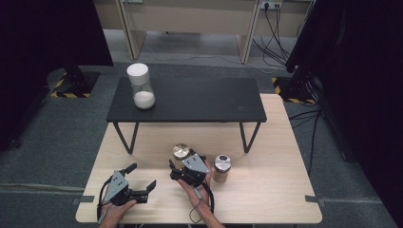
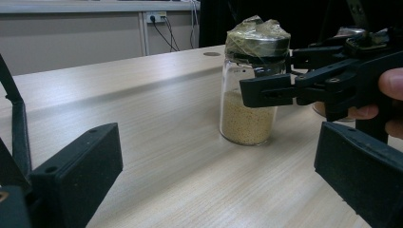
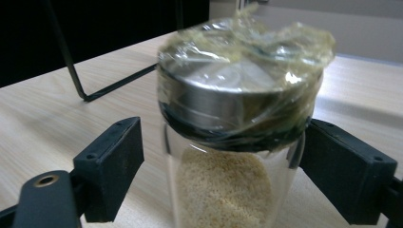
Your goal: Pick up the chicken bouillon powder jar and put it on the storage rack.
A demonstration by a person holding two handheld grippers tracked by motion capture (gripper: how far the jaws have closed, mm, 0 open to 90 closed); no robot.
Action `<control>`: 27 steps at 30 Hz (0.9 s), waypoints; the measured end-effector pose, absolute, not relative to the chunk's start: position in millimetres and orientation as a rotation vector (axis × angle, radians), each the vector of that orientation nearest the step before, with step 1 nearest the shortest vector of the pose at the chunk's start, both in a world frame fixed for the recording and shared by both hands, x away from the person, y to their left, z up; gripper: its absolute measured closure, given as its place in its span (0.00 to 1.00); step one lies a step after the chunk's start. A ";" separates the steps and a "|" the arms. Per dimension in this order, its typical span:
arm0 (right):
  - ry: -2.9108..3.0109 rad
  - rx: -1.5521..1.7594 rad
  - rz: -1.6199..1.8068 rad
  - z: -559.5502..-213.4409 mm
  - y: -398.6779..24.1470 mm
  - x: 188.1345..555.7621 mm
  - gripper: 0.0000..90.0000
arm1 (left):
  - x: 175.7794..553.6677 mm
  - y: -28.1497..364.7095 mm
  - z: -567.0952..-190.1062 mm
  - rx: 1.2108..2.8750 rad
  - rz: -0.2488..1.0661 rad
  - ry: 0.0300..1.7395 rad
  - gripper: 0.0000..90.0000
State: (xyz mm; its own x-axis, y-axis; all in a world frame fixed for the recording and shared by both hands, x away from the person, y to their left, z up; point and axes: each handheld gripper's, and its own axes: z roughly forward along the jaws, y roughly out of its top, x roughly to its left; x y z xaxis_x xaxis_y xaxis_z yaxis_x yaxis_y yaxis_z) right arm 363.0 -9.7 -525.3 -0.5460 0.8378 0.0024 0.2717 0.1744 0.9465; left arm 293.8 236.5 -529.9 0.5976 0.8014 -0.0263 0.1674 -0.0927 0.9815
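Note:
A glass jar (image 3: 228,190) of yellowish grains stands on the wooden table (image 1: 266,190). Its metal lid (image 3: 237,90) is wrapped in clear film. The same jar (image 1: 180,152) sits near the table's middle in the high view. My right gripper (image 3: 228,171) straddles the jar just under the lid. A gap shows beside the left pad (image 3: 111,164), and the other pad sits close against the film. In the left gripper view the jar (image 2: 247,118) stands ahead with the right gripper (image 2: 280,71) around it. My left gripper (image 1: 141,175) rests open and empty at the front left.
A second jar (image 1: 222,165) with a silver lid stands just right of my right hand. A low black shelf (image 1: 190,102) on thin legs spans the back of the table. On it stands a white-capped jar (image 1: 141,88) of white powder.

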 end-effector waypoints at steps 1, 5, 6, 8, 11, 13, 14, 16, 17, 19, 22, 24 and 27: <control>1.914 1.053 1.381 -525.3 -10.3 364.4 0.21 | 293.8 236.4 -529.9 1.607 0.648 0.828 0.02; 1.919 1.051 1.371 -525.3 -10.5 365.8 0.29 | 293.8 236.4 -529.9 1.607 0.648 0.828 0.02; 1.922 1.050 1.368 -525.2 -10.5 365.8 0.31 | 293.8 236.5 -529.9 1.607 0.647 0.828 0.02; 1.924 1.057 1.368 -525.1 -10.5 366.0 0.33 | 293.8 236.5 -529.9 1.607 0.648 0.827 0.02; 1.924 1.055 1.366 -524.9 -10.3 366.0 0.34 | 293.8 236.4 -529.9 1.607 0.649 0.827 0.02; 1.926 1.056 1.365 -524.3 -10.4 366.1 0.34 | 293.8 236.4 -529.8 1.607 0.648 0.827 0.02; 1.925 1.060 1.367 -524.1 -10.6 366.0 0.34 | 293.8 236.5 -529.9 1.607 0.648 0.828 0.02; 1.925 1.071 1.380 -523.7 -11.1 365.8 0.34 | 293.8 236.4 -529.8 1.607 0.648 0.828 0.02; 1.926 1.077 1.391 -523.4 -11.5 365.3 0.34 | 293.8 236.5 -529.8 1.608 0.647 0.828 0.02; 1.928 1.069 1.399 -522.0 -10.6 363.1 0.34 | 293.7 236.5 -529.8 1.608 0.648 0.827 0.02; 1.933 1.044 1.404 -517.2 -8.4 358.5 0.34 | 293.8 236.5 -529.8 1.608 0.647 0.827 0.02; 1.947 1.033 1.407 -512.8 -7.0 356.1 0.34 | 293.8 236.5 -529.8 1.607 0.648 0.826 0.02; 1.963 1.012 1.414 -507.1 -6.1 353.8 0.34 | 293.8 236.5 -529.8 1.607 0.648 0.826 0.02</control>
